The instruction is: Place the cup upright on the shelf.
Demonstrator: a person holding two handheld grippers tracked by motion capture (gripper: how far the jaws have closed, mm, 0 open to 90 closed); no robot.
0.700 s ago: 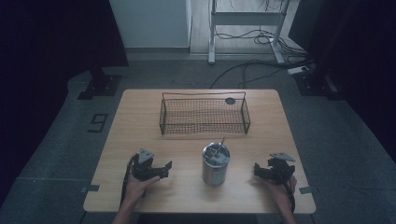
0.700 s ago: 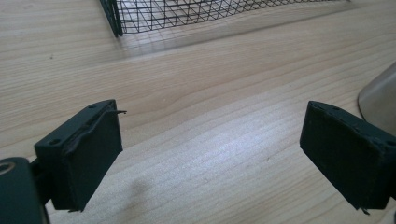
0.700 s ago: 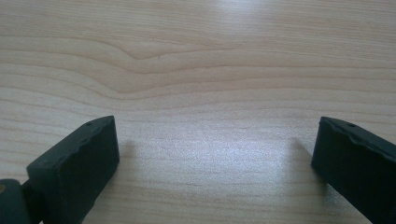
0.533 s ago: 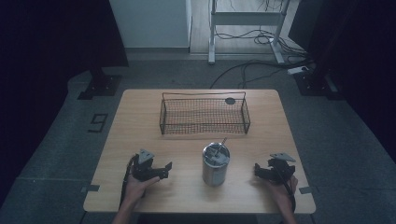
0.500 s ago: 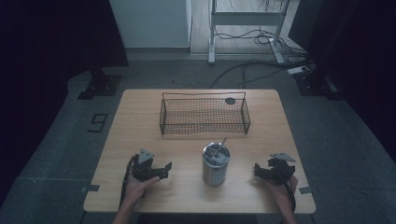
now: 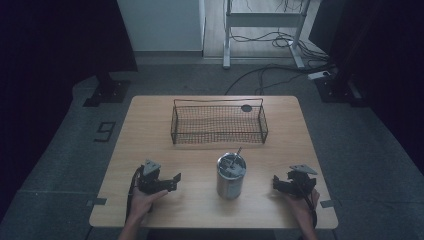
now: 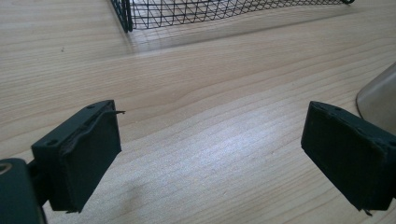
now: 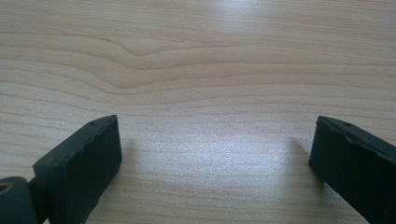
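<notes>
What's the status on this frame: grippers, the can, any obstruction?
Left gripper open, right gripper open, both low at the table, holding nothing. Metal can upright between them, untouched. Wire basket behind it; path clear.

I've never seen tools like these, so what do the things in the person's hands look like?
Each hand holds a black device. The left gripper and the right gripper each carry a grey three-cornered plate on top, and a dark cable trails back from each along the forearm. Up close, each has two blocky black fingers with flat, matte pads. No sleeves are visible.
</notes>
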